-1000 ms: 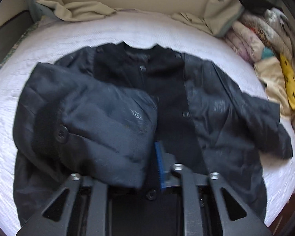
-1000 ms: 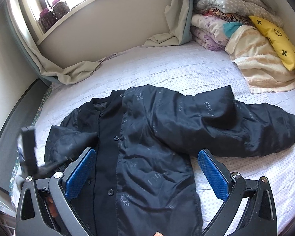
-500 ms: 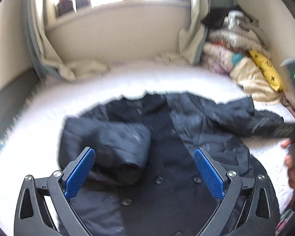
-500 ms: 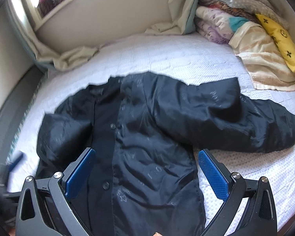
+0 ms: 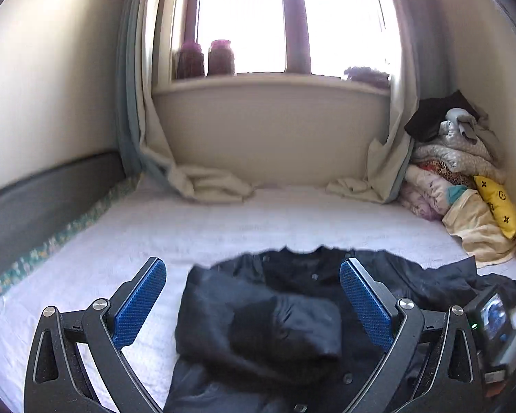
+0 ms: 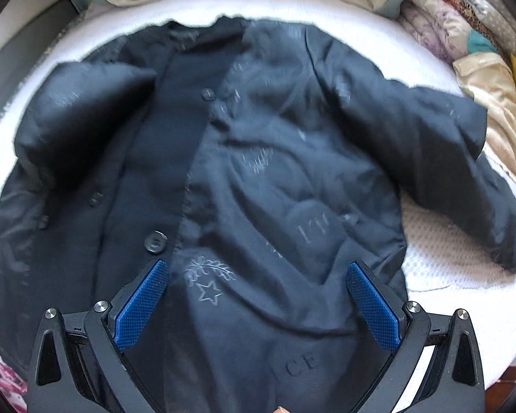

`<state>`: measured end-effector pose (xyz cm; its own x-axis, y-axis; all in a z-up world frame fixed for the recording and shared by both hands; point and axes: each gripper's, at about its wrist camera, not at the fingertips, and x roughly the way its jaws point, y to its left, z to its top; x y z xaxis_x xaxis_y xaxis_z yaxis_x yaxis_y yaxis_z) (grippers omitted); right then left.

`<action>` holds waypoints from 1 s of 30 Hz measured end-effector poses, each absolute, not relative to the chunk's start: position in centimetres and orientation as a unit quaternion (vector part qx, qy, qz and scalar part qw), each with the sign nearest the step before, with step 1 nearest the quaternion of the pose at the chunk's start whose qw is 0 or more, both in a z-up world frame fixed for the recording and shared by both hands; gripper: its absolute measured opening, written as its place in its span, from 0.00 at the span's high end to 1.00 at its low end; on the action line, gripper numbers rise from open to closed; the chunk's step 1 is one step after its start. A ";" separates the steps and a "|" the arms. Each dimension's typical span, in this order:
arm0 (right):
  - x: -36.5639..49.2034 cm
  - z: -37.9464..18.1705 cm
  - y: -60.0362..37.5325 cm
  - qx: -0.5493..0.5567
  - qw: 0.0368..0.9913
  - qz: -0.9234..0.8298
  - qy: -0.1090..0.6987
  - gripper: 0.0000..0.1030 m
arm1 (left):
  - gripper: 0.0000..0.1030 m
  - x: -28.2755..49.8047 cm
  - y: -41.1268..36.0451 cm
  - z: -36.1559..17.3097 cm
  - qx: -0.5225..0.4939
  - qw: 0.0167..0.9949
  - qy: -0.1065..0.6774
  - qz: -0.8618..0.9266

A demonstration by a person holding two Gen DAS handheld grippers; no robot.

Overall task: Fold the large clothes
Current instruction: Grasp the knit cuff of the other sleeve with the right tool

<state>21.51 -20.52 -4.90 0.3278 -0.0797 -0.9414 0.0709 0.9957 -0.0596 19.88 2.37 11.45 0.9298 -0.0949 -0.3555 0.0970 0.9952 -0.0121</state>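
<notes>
A black padded jacket (image 6: 275, 172) lies front-up on the white bed (image 5: 223, 227). Its left sleeve (image 5: 258, 323) is folded in over the chest. Its right sleeve (image 6: 464, 165) stretches out to the right on the sheet. My left gripper (image 5: 253, 304) is open and empty, raised and looking level over the jacket (image 5: 292, 327) towards the window. My right gripper (image 6: 258, 304) is open and empty, close above the jacket's lower front. The right gripper's body (image 5: 495, 323) shows at the right edge of the left wrist view.
A pile of folded bedding and a yellow pillow (image 5: 498, 206) sits at the bed's right side, also in the right wrist view (image 6: 481, 69). Curtains (image 5: 203, 186) drape onto the far edge below the windowsill with jars (image 5: 220, 56). A dark padded wall panel (image 5: 34, 199) runs along the left.
My left gripper let go of the folded left sleeve, opened, drew back and tilted up towards the window. My right gripper moved down close over the jacket's front.
</notes>
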 end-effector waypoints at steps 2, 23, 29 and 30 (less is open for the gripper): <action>21.7 -5.8 -20.4 -0.013 0.811 -0.052 0.583 0.00 | 0.01 20.4 4.0 11.7 -0.018 0.982 0.186 -0.038; 21.3 -1.8 -15.4 -0.054 0.864 -0.058 0.497 0.00 | 0.00 19.8 14.1 13.7 -0.128 0.967 0.219 0.041; 25.2 4.1 -5.1 -0.164 0.883 0.028 0.440 0.00 | 0.00 20.4 14.8 13.5 -0.137 0.963 0.225 0.058; 26.2 4.1 -2.8 -0.199 0.879 0.032 0.433 0.01 | 0.00 20.5 15.1 13.4 -0.144 0.961 0.228 0.057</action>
